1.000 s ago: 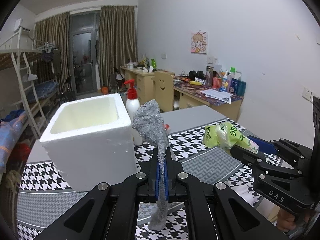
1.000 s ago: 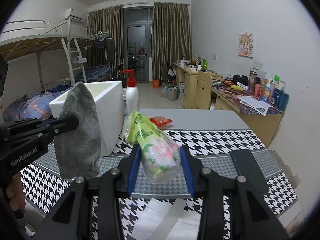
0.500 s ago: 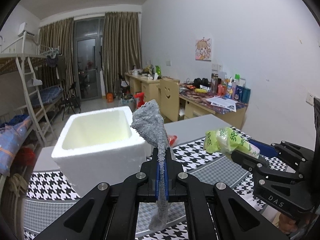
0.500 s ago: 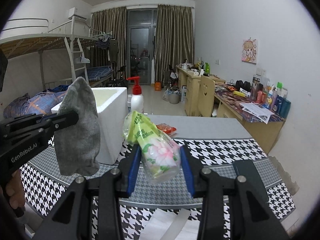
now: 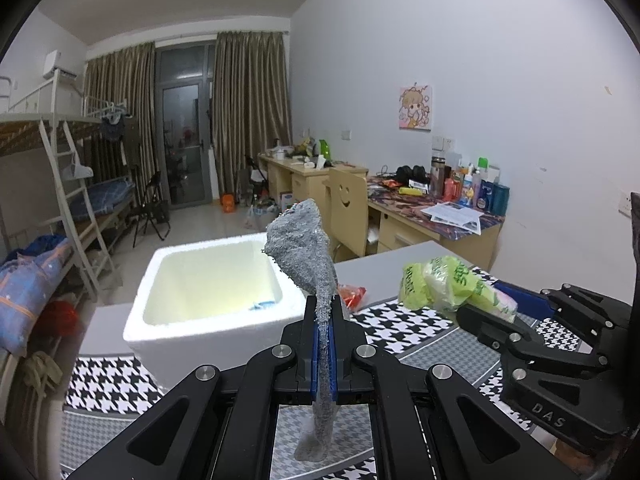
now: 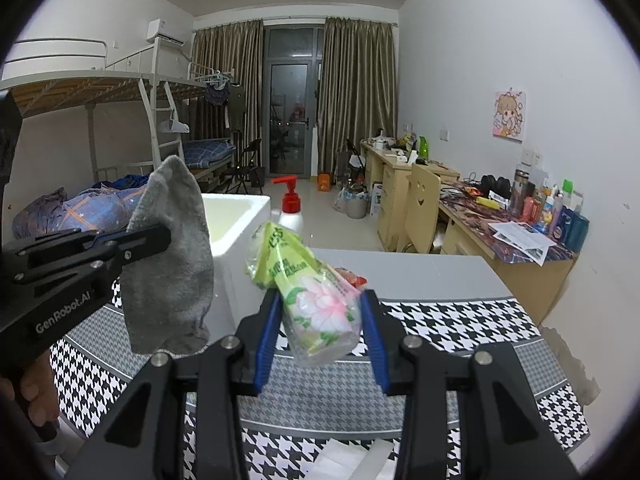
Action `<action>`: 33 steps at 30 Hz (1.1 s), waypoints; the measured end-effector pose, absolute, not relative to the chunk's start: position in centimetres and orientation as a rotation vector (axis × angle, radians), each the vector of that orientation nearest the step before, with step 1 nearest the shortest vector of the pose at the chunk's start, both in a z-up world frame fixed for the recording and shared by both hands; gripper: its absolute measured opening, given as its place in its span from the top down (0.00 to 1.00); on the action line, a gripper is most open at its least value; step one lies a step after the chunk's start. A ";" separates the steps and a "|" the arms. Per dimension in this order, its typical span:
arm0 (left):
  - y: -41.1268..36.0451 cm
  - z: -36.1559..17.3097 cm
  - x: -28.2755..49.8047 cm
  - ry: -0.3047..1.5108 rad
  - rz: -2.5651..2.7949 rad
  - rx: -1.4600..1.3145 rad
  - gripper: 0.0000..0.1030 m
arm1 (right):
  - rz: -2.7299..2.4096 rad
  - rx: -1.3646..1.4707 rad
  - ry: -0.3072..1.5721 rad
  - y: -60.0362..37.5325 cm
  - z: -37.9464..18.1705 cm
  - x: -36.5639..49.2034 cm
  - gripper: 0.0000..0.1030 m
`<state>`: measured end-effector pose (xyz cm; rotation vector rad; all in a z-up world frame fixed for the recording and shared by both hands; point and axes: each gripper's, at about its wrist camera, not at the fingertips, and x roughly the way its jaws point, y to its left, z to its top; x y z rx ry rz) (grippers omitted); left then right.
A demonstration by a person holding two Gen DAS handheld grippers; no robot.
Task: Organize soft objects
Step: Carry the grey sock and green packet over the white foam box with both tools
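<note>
My left gripper [image 5: 324,320] is shut on a grey sock [image 5: 304,248], held above the table just right of the white foam box [image 5: 208,328]; the sock also shows in the right wrist view [image 6: 172,256]. My right gripper [image 6: 320,312] is shut on a green tissue pack [image 6: 316,296], held above the houndstooth tablecloth; the pack also shows in the left wrist view [image 5: 448,284]. Something blue and white lies at the bottom of the box [image 5: 262,304].
A red-pump bottle [image 6: 290,208] stands behind the foam box [image 6: 236,224]. A red packet [image 5: 352,294] lies on the grey table beyond the cloth. White paper [image 6: 344,460] lies near the table's front edge. Desks and a chair stand along the right wall.
Both grippers have risen with their loads. The left view now looks down into the foam box from higher up. Both grips are unchanged.
</note>
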<state>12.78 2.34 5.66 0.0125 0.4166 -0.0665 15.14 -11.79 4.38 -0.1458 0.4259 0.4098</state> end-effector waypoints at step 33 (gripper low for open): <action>5.4 10.8 15.1 0.343 0.020 0.025 0.96 | 0.479 -0.153 0.399 -7.9 8.7 16.4 0.56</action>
